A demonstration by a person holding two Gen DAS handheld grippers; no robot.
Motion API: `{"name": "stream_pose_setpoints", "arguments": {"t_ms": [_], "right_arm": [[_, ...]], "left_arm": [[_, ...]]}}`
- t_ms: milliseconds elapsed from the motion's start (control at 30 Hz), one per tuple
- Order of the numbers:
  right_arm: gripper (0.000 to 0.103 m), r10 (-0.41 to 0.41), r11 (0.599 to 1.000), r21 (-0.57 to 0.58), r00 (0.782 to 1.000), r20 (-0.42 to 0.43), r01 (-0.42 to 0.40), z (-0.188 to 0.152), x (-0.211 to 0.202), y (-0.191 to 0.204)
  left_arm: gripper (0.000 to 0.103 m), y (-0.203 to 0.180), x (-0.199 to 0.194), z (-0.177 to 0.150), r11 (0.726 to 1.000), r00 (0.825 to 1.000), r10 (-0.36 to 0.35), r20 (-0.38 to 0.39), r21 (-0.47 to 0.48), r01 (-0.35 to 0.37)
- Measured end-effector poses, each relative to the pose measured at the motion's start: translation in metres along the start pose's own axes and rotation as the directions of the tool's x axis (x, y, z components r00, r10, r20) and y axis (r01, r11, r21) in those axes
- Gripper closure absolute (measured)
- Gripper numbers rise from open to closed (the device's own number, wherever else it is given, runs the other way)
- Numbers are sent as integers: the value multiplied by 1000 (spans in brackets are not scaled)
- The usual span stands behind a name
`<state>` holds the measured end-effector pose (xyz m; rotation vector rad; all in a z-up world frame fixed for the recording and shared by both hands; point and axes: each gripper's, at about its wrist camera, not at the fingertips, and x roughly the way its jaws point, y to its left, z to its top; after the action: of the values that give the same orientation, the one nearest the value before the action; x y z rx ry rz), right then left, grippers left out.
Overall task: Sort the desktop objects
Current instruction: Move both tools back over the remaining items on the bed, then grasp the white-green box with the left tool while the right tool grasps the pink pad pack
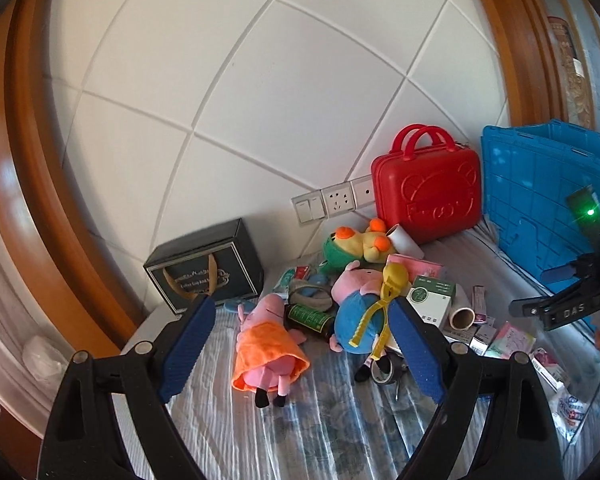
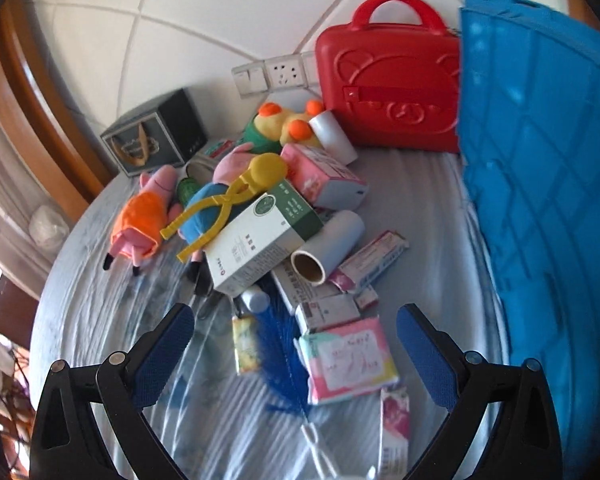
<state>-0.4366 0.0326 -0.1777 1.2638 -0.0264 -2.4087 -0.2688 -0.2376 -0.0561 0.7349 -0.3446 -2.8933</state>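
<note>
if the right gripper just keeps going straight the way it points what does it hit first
Most likely the pink tissue pack, lying between the open fingers of the right gripper, with the blue feather just left of it. Depth is unclear through the fisheye.

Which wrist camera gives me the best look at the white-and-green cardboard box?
The right wrist view. There the white-and-green cardboard box sits large and central, its top and side faces exposed, with printed labels showing. In the left wrist view the box is smaller, farther off, and partly hidden behind the left hand-held gripper.
</note>
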Motion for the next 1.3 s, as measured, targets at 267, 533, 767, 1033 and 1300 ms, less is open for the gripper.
{"name": "stream_pose_setpoints", "arguments": {"t_ms": [267, 533, 767, 1033, 1300], "right_arm": [[0, 80, 994, -66, 994, -78, -85, 84, 105, -3], [1, 212, 975, -5, 932, -295, -223, 81, 198, -8], [0, 265, 927, -161, 896, -355, -338, 3, 148, 74], [1, 394, 886, -116, 861, -322, -449, -31, 50, 62], [3, -9, 996, -91, 981, -194, -9, -63, 8, -40]], "left_arm": [[14, 10, 45, -19, 1000, 996, -2, -84, -29, -1], [14, 13, 59, -22, 1000, 995, -3, -101, -2, 3], [14, 0, 69, -23, 998, 992, -61, -108, 24, 64], [14, -1, 60, -31, 995, 991, -89, -96, 44, 94], [14, -8, 61, -42, 989, 981, -151, -119, -17, 150]]}}
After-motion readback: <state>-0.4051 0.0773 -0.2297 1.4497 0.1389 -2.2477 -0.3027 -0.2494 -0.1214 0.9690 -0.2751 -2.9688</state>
